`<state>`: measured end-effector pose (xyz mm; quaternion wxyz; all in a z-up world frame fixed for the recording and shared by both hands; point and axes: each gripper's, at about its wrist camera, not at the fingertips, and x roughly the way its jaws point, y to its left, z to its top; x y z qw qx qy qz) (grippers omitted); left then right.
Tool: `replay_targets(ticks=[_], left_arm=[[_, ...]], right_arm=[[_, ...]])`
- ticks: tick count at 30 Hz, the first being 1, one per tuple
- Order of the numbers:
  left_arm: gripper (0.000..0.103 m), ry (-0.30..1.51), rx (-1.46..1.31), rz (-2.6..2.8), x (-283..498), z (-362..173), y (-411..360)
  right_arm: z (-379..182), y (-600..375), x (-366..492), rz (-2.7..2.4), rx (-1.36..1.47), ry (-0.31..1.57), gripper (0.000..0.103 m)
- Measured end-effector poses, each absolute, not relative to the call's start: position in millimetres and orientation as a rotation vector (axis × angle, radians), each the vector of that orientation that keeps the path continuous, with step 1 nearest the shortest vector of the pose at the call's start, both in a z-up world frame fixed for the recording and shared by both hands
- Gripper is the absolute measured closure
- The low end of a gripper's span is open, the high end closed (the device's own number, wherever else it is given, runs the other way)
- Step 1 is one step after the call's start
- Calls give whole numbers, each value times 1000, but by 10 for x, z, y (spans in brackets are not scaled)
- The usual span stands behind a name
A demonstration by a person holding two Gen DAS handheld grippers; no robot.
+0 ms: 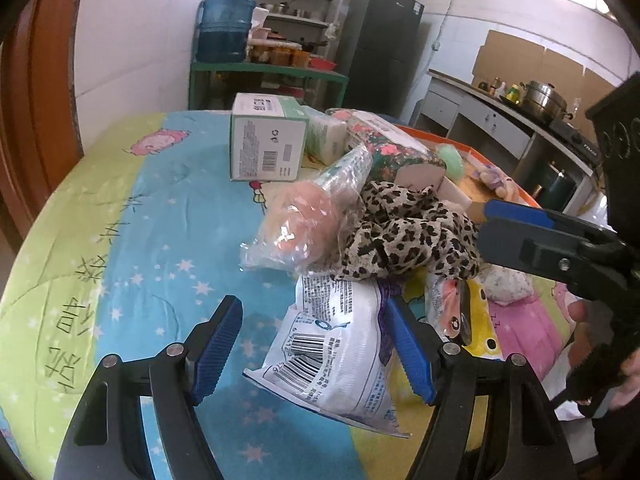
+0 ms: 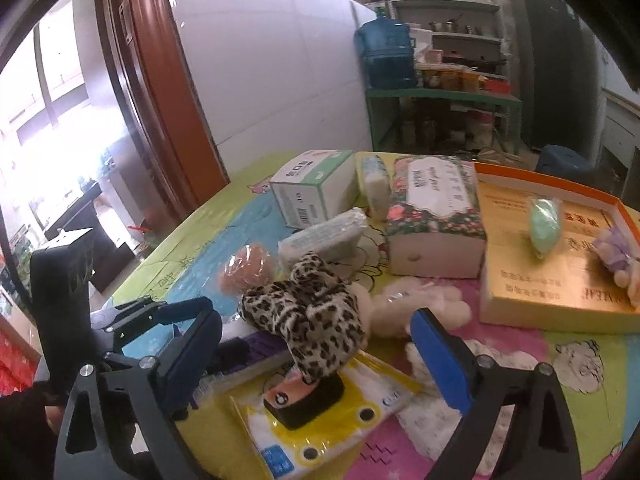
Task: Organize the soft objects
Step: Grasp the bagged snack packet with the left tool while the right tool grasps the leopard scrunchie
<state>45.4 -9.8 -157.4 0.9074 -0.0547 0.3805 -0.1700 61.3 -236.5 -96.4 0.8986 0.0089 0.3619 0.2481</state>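
- Nearest the left gripper (image 1: 314,354), a white barcoded packet (image 1: 332,356) lay between its spread jaws on the table (image 1: 120,240).
- Right gripper (image 2: 320,354) hovered with jaws apart over the leopard-print scrunchie (image 2: 316,316), which rested atop the pile.

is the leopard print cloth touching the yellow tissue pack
Touching. The right wrist view shows the leopard print cloth draped down onto the yellow tissue pack, its lower end lying on the pack's top.

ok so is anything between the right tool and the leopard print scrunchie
Nothing visible. The right tool is open, and the leopard print scrunchie lies just ahead between its fingers, resting on the yellow tissue pack. The left tool sits off to one side.
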Motion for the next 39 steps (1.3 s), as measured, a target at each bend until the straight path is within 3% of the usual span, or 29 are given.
replay_targets(ticks=[6, 12, 15, 18, 20, 23, 26, 39], left_arm=[[30, 800, -155, -378, 491, -1631, -74], [42, 796, -164, -402, 455, -1654, -89], [50, 789, -165, -417, 441, -1659, -76], [55, 782, -186, -432, 420, -1652, -60], [57, 775, -182, -435, 404, -1647, -59], [59, 768, -173, -436, 382, -1626, -49], [61, 751, -176, -437, 344, -1587, -6], [61, 580, -194, -437, 120, -992, 209]], right_arm=[[-1012, -2227, 731, 532, -13, 780, 11], [-1057, -2044, 771, 543, -95, 794, 14], [-1133, -1977, 835, 529, -121, 835, 26], [-1165, -1978, 842, 486, -151, 838, 48], [-1143, -2003, 818, 485, -150, 828, 71], [-1162, -2030, 818, 502, -130, 852, 85], [-1123, -2071, 771, 514, -99, 836, 89], [-625, -2210, 530, 499, -41, 696, 89]])
